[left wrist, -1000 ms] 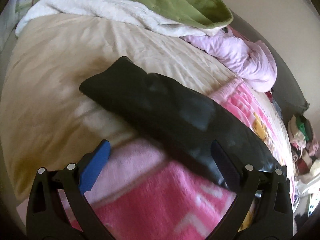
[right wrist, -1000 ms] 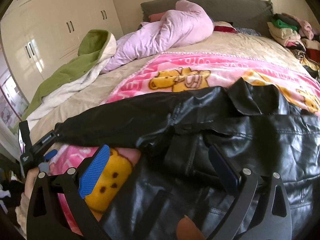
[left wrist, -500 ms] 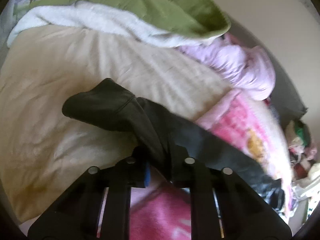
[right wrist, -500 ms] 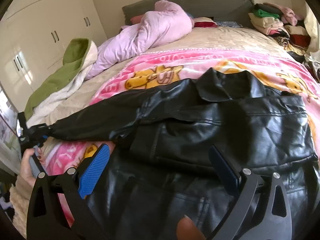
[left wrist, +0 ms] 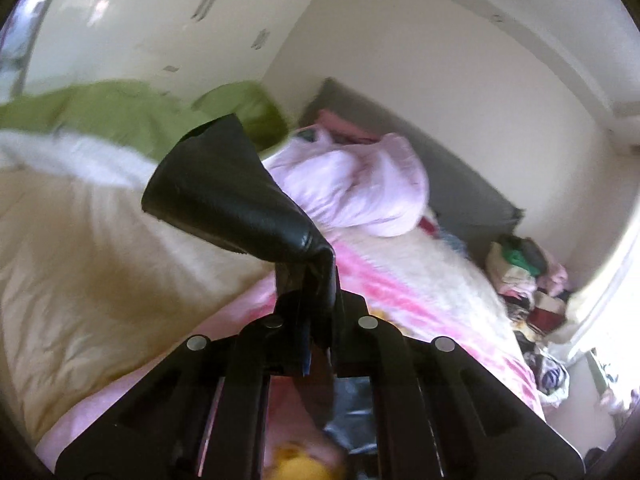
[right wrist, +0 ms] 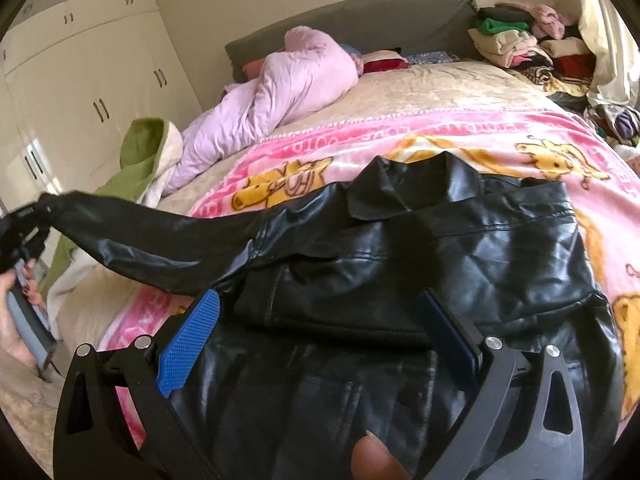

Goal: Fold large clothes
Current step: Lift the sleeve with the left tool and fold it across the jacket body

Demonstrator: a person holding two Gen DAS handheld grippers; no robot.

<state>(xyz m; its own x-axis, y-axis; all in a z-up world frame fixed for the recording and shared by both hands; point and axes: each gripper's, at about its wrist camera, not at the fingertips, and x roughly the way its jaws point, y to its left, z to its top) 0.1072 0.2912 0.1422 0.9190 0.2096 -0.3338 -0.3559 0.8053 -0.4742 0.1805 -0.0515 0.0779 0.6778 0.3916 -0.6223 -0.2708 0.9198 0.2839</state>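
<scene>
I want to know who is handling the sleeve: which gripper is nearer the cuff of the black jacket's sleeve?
Left. The left gripper is shut on the sleeve just behind the cuff, lifting it off the bed. The right gripper hangs open over the jacket's body, away from the cuff.

The left wrist view is smeared by motion: the green blanket (left wrist: 132, 116) and the wardrobe doors (left wrist: 160, 24) behind it are streaks without detail. The pads of the left gripper (left wrist: 318, 316) are hidden inside the black jacket sleeve (left wrist: 224, 196) pinched between them. A yellow shape (left wrist: 308, 466) at the bottom edge is cut off and too blurred to identify. In the right wrist view, the black leather jacket (right wrist: 400, 264) runs out of the bottom of the frame, its hem unseen. The left hand (right wrist: 16, 320) is cropped by the left edge. The stacked clothes (right wrist: 516, 40) by the headboard are too small to tell apart.
</scene>
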